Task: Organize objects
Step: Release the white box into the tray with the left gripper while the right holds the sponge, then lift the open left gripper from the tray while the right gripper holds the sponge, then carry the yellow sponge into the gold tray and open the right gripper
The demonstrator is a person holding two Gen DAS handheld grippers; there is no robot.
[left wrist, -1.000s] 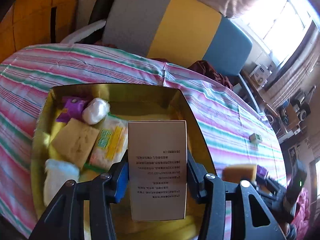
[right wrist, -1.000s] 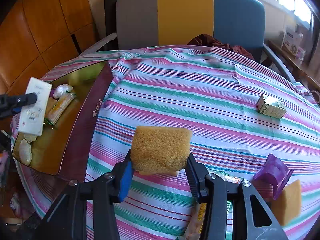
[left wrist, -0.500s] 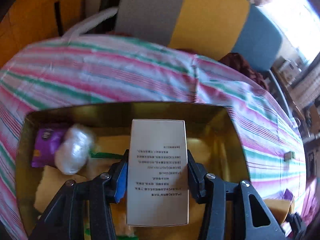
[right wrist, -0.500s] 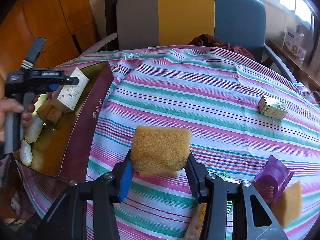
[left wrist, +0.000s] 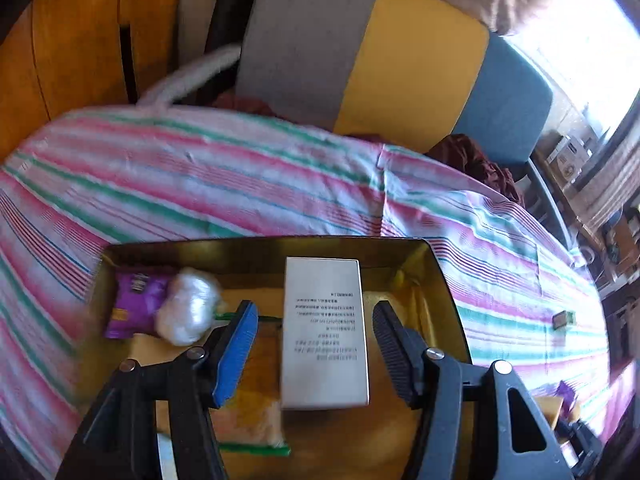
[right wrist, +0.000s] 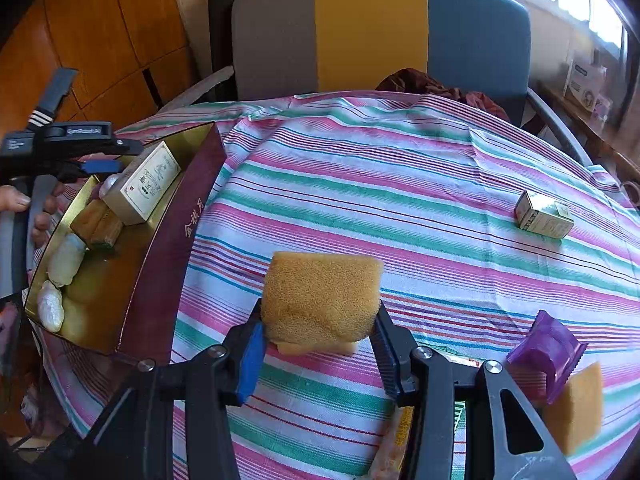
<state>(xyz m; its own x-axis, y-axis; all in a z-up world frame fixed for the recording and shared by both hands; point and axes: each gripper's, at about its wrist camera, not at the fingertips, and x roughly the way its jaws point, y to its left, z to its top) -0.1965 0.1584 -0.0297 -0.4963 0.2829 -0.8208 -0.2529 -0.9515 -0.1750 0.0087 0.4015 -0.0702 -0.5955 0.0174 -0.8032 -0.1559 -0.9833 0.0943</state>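
Observation:
My left gripper (left wrist: 316, 344) is open over the gold-lined box (left wrist: 436, 264). A white carton with printed text (left wrist: 324, 332) lies in the box between the spread fingers, apart from both pads. In the right wrist view the carton (right wrist: 146, 184) rests tilted on packets in the box (right wrist: 168, 240), with the left gripper (right wrist: 100, 160) just above it. My right gripper (right wrist: 318, 344) is shut on a yellow sponge (right wrist: 320, 300), held above the striped cloth.
The box also holds a purple packet (left wrist: 134, 304), a white wrapped ball (left wrist: 188, 310) and several snack packets. On the cloth lie a small green-gold carton (right wrist: 544, 214), a purple holder (right wrist: 548, 348), another sponge (right wrist: 576, 408) and flat packets (right wrist: 394, 440). A chair (right wrist: 372, 32) stands behind.
My left gripper has opened and let go of the white carton, which now lies in the box. The right gripper has stayed still with the sponge.

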